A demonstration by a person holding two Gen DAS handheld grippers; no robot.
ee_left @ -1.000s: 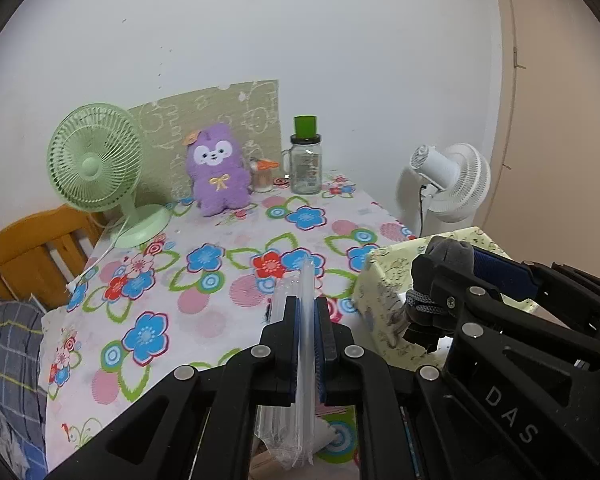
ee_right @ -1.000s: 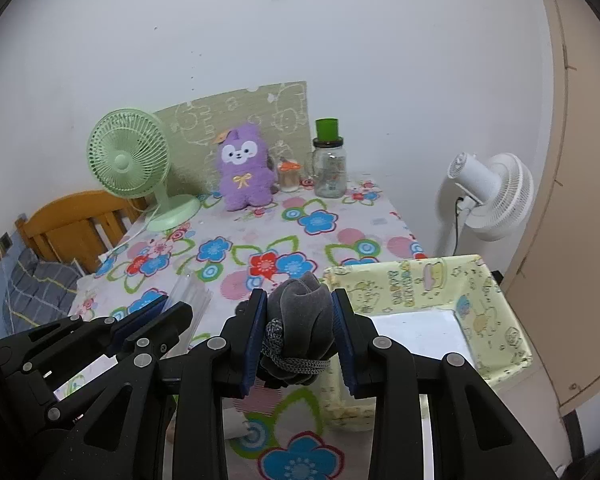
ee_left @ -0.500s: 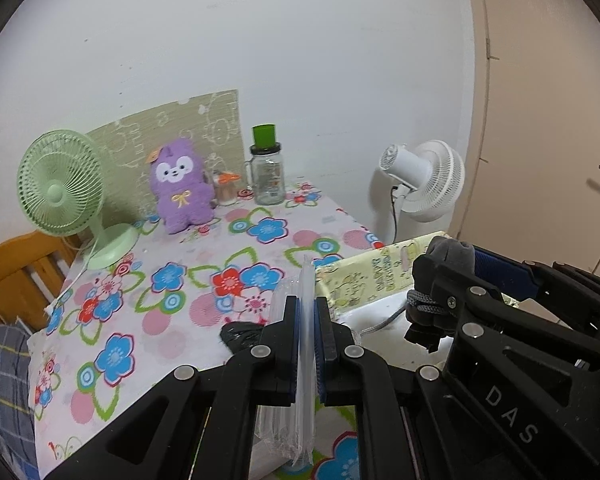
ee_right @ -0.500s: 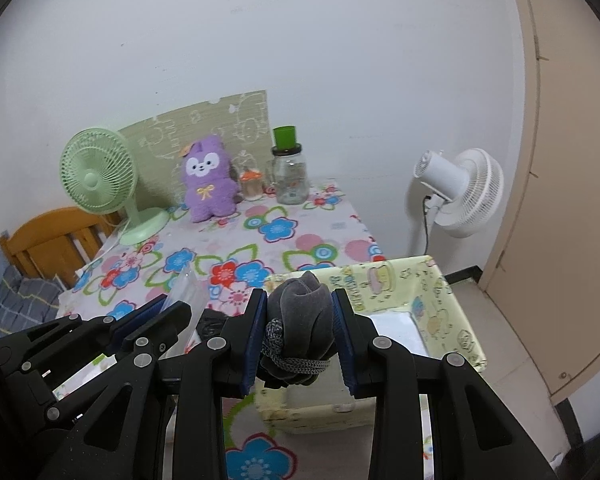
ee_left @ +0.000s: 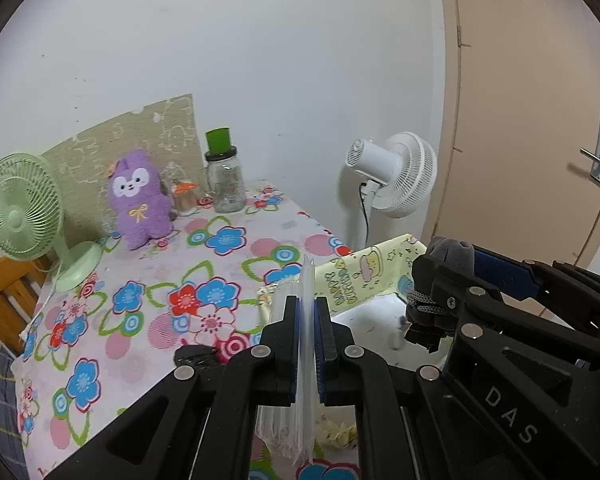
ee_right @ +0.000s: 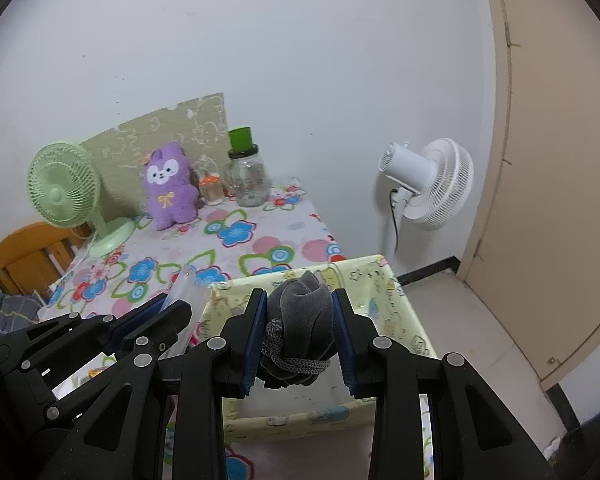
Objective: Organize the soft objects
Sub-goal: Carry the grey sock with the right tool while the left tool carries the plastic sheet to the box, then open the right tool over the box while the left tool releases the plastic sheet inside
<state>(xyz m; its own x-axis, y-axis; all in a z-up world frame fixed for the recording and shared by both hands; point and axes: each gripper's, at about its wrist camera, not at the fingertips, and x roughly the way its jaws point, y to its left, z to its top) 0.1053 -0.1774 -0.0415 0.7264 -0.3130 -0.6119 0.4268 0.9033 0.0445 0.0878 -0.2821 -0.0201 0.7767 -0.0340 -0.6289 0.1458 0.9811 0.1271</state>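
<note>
Your right gripper (ee_right: 300, 320) pinches a soft grey rolled bundle (ee_right: 300, 312), velvety, tied with a knitted grey cord; it hangs over the open pale yellow fabric box (ee_right: 384, 280) with cartoon prints. Your left gripper (ee_left: 309, 340) is pressed together on a thin clear plastic bag (ee_left: 308, 292), glossy and flat, which stands upright between the blue ribbed pads. On the flowered tablecloth (ee_left: 220, 240) behind, a fluffy purple plush toy (ee_left: 142, 200) sits beside a round green fan (ee_left: 20, 208).
</note>
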